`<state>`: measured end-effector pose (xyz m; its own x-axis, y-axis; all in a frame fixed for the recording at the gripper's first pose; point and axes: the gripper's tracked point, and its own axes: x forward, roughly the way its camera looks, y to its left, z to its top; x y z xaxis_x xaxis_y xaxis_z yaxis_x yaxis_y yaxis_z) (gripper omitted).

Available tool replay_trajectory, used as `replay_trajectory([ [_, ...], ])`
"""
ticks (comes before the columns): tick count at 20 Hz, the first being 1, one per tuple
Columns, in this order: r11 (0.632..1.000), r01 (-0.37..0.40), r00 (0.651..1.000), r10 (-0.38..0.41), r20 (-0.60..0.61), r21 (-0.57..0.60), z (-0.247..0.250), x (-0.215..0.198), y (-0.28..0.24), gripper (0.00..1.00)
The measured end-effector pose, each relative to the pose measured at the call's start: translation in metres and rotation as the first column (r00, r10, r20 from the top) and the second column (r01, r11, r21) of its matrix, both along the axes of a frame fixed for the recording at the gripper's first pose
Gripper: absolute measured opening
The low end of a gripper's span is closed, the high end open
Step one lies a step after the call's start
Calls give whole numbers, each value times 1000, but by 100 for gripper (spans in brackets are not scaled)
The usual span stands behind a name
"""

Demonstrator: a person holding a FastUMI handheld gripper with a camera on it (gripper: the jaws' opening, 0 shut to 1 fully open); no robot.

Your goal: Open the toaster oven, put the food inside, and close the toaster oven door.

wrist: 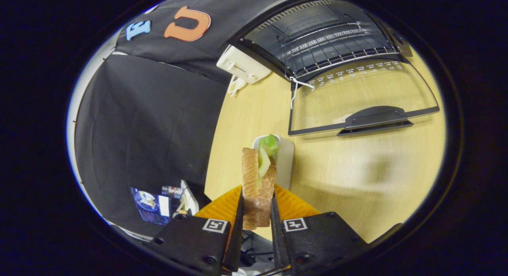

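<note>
Toaster oven (317, 37) sat on the table (357, 168), door (361, 97) folded down flat toward the claw (257, 212). Sandwich (258, 184) was pinched upright between both claw fingers, raised well short of the oven. Risk: lettuce sliding out, or bread clipping the rack (337, 53) edge. Claw pointed left of the opening.

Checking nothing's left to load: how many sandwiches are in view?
1: the sandwich is clamped between the gripper fingers, above the table, before the open toaster oven.

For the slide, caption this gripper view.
Tongs shut on a sandwich, carried above the wooden table toward the open toaster oven.
</note>
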<state>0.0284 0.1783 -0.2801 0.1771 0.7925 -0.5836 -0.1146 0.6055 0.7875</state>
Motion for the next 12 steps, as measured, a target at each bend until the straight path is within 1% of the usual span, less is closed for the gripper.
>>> replay_trajectory([
  [3, 993, -4, 1000, 3, 6, 121, 15, 1, 0, 38],
  [6, 979, 20, 997, -35, 71, 203, 30, 10, -1, 37],
  [8, 971, 27, 989, -61, 138, 237, 39, 17, -1, 37],
  [10, 971, 45, 976, -93, 196, 235, 40, 23, -3, 37],
  [12, 965, 108, 955, -168, 245, 239, 44, 37, -6, 37],
])
